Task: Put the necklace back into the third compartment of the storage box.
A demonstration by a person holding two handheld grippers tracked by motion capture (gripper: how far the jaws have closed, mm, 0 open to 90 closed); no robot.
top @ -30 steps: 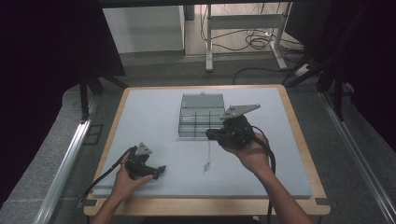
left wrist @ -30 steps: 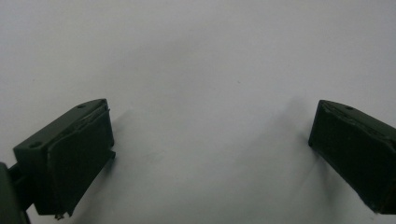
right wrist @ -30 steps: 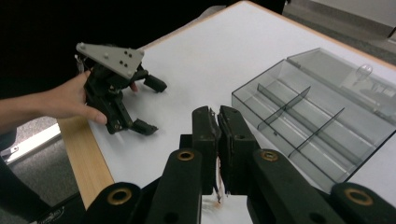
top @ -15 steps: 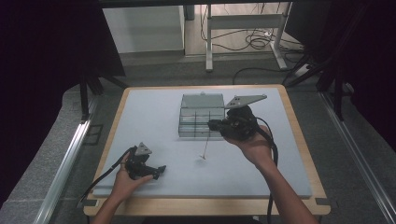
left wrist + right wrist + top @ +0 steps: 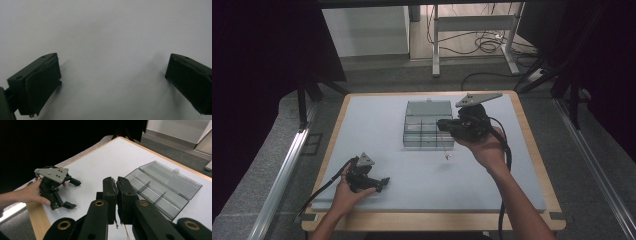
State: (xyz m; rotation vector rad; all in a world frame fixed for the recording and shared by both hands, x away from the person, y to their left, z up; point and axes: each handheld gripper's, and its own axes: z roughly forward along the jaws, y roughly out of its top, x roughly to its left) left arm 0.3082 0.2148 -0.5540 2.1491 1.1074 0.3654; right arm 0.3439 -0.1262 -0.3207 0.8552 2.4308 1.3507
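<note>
Box (image 5: 428,125) unlabelled (clear plastic); right gripper (image 5: 116,185) pinching necklace (image 5: 447,156).

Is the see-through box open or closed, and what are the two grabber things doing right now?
Clear plastic compartment box: open, lid laid flat behind it.
Thin dangling chain: hanging from the right gripper beside the box, above the table.
Right gripper: jaws shut on the chain.
Left gripper: jaws open, holding nothing, low over the grey table mat.

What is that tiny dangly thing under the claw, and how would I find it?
Start at the clear plastic box with little compartments in the middle of the grey table. At its right side, the right claw is pinched shut on a thin chain that hangs down. It is the one thread-thin, dangling thing, with a small bit at its lower end.
</note>
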